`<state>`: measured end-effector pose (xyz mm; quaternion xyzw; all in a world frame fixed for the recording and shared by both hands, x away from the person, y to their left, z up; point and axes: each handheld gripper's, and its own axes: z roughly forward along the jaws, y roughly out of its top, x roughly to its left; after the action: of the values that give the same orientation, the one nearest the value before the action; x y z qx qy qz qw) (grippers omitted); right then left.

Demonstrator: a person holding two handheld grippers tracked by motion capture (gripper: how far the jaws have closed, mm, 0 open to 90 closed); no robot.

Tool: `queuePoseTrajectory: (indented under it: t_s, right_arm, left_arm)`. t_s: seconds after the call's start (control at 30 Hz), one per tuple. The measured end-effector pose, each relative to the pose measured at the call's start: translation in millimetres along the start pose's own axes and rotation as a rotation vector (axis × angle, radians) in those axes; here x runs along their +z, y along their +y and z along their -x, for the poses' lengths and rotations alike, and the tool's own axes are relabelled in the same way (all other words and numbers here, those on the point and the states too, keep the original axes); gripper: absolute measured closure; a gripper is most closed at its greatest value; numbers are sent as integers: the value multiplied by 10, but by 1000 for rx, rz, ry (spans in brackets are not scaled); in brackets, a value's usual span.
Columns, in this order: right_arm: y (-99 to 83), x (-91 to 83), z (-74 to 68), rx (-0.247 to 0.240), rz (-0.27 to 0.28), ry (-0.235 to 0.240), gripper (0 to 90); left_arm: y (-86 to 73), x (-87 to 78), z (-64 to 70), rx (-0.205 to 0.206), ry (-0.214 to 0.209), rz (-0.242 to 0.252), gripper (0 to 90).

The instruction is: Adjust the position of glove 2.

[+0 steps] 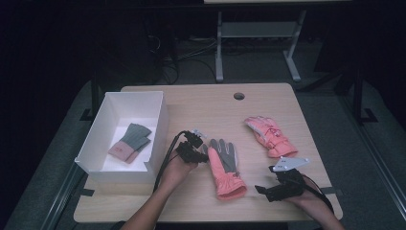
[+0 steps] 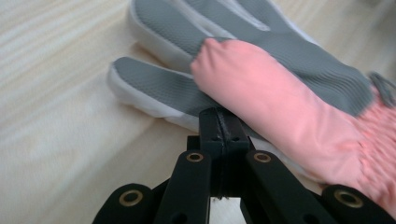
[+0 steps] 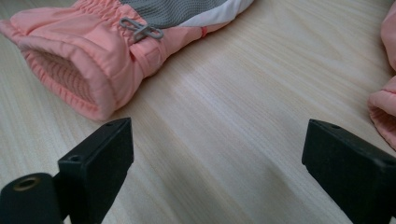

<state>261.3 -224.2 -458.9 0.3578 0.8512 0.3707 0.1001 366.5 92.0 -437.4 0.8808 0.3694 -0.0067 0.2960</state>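
Lying palm-up near the middle of the pale wooden worktop [image 1: 201, 103]: a padded salmon-pink ski glove with a grey grippy palm [image 1: 224, 167], cuff pointing toward the near edge. Pinching its edge at the thumb side, the left gripper [image 1: 203, 147], fingers [image 2: 219, 126] pressed together on the white-and-grey trim just beneath the pink thumb. Hovering just right of the cuff, near the front edge, the right gripper [image 1: 262, 189], fingers [image 3: 100, 156] spread wide with bare wood between them and touching nothing. Resting farther right and back, well apart from the first, a second salmon-pink padded glove [image 1: 269, 135], back side up. Standing at the left edge, a white open rectangular box [image 1: 158, 120], holding a folded grey knit glove with a pink cuff [image 1: 130, 142].
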Motion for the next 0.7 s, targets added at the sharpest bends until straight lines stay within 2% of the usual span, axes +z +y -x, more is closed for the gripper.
queuePoseTrajectory:
  t_s: [0.1, 0.2, 0.23, 0.47, 0.57, 0.7]
  right_arm:
    - [-3, -1, 3, -4, 2, 2, 86]
    - [-6, -4, 3, -5, 2, 4, 86]
    - [-7, -4, 3, -5, 1, 3, 86]
    - [-11, -14, 11, -3, 6, 4, 86]
    - [-12, -13, 14, -5, 7, 5, 86]
    - [-22, -18, 16, 0, 8, 4, 86]
  left_arm:
    - [99, 59, -9, 20, 2, 1, 898]
    - [215, 147, 0, 21, -1, 12, 898]
    - [253, 175, -3, 34, -5, 7, 898]
    - [445, 379, 77, 59, -31, -4, 898]
    - [406, 377, 113, 75, -17, -23, 898]
    - [185, 224, 146, 92, -24, -38, 898]
